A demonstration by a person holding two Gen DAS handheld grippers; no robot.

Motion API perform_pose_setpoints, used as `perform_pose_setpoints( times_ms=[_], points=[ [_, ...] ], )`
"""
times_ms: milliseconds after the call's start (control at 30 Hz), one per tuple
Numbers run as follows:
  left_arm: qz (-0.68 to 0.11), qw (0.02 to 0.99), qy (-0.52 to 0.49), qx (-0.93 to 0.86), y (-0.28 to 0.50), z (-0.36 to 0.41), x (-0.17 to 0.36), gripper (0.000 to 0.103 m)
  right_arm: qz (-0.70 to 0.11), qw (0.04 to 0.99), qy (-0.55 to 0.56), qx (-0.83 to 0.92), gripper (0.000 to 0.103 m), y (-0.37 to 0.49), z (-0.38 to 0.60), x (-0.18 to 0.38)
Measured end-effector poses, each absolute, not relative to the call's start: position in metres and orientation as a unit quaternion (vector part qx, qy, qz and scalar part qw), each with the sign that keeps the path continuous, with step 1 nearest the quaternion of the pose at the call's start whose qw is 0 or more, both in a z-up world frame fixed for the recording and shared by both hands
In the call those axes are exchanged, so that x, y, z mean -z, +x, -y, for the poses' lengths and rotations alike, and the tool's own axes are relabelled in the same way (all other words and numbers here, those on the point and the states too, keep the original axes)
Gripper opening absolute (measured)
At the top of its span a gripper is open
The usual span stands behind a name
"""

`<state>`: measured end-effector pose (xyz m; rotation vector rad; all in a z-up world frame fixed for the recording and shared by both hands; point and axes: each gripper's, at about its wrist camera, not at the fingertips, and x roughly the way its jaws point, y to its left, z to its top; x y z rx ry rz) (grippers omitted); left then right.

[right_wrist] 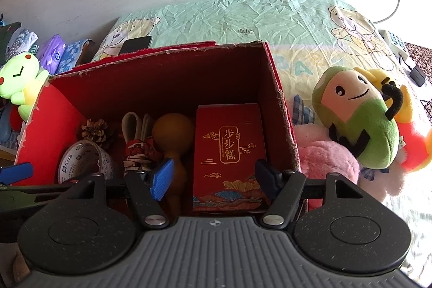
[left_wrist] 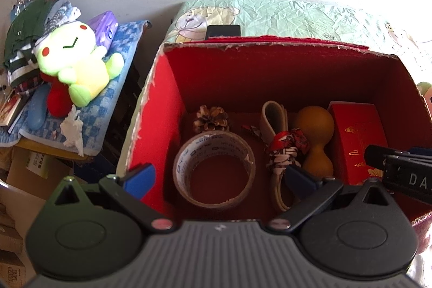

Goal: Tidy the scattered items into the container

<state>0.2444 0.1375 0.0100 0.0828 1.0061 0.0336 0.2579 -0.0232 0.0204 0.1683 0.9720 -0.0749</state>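
Both grippers, left (left_wrist: 220, 176) and right (right_wrist: 216, 177), hung over the red box (right_wrist: 280, 99), fingers wide, holding nothing. Tape (left_wrist: 213, 169), cone (left_wrist: 211, 118) and gourd (right_wrist: 172, 136) lay inside. I think packing looked nearly finished; next, maybe grab the green toy (right_wrist: 359, 123) on the bed

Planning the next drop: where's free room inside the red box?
Free: the box floor along the back wall, behind the pinecone, and the hole of the tape roll. Crowded: the strap bundle, gourd and red packet sit side by side.
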Motion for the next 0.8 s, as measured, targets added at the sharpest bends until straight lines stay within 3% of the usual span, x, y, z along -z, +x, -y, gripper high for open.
perform_pose_setpoints(
  times_ms=[800],
  points=[
    [-0.487, 0.872, 0.048, -0.021, 0.2513, -0.1281, -0.0045, 0.098, -0.463, 0.883, 0.071, 0.024, 0.069, 0.2627, 0.0239, -0.0204]
  ],
)
